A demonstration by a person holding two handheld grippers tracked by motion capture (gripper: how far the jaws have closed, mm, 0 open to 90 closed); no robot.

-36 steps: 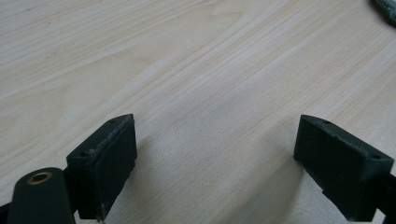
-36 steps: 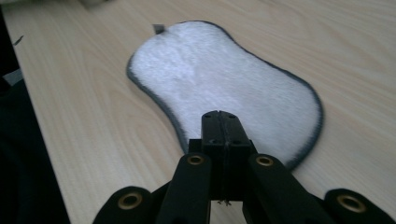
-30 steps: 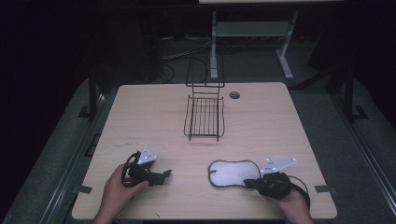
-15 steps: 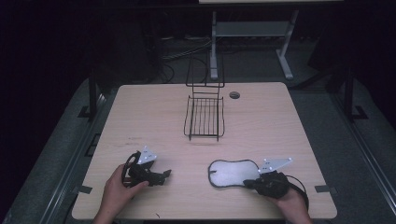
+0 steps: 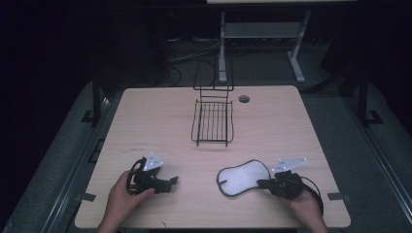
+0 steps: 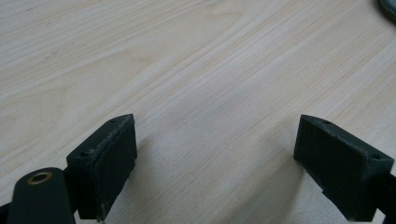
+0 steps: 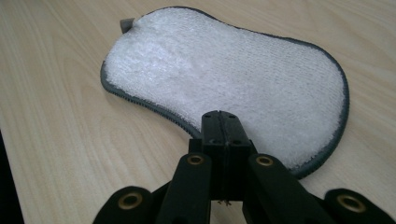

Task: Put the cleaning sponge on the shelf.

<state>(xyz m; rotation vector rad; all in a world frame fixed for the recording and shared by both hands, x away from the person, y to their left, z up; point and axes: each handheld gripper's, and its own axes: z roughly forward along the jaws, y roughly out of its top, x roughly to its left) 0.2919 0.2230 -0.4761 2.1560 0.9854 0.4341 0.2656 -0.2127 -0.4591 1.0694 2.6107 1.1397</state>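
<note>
On the pale wood-grain tabletop [image 5: 272, 126] a white terry scrubbing pad with a dark grey stitched edge [image 5: 243, 177], shaped like a peanut, lies flat near the front edge, right of centre. The right gripper [image 5: 265, 183], held in the person's right hand [image 5: 303, 206], sits low at the pad's right end; in the right gripper view its black fingers [image 7: 219, 128] are pressed together with no gap, their tips over the pad's near edge [image 7: 224, 79], but whether any of the cloth is pinched between them cannot be told. A small grey tab pokes out at the pad's far end. The left gripper [image 5: 171, 181], in the left hand [image 5: 121, 196], rests well apart from the pad toward the front left; in the left gripper view its fingers [image 6: 105, 163] stand wide open with only bare tabletop between them. A black wire rack with a tall back [image 5: 213, 121] stands upright toward the far middle of the tabletop, just beside a round cable hole [image 5: 244, 99]. No brand, label or writing can be read on any of these.
</note>
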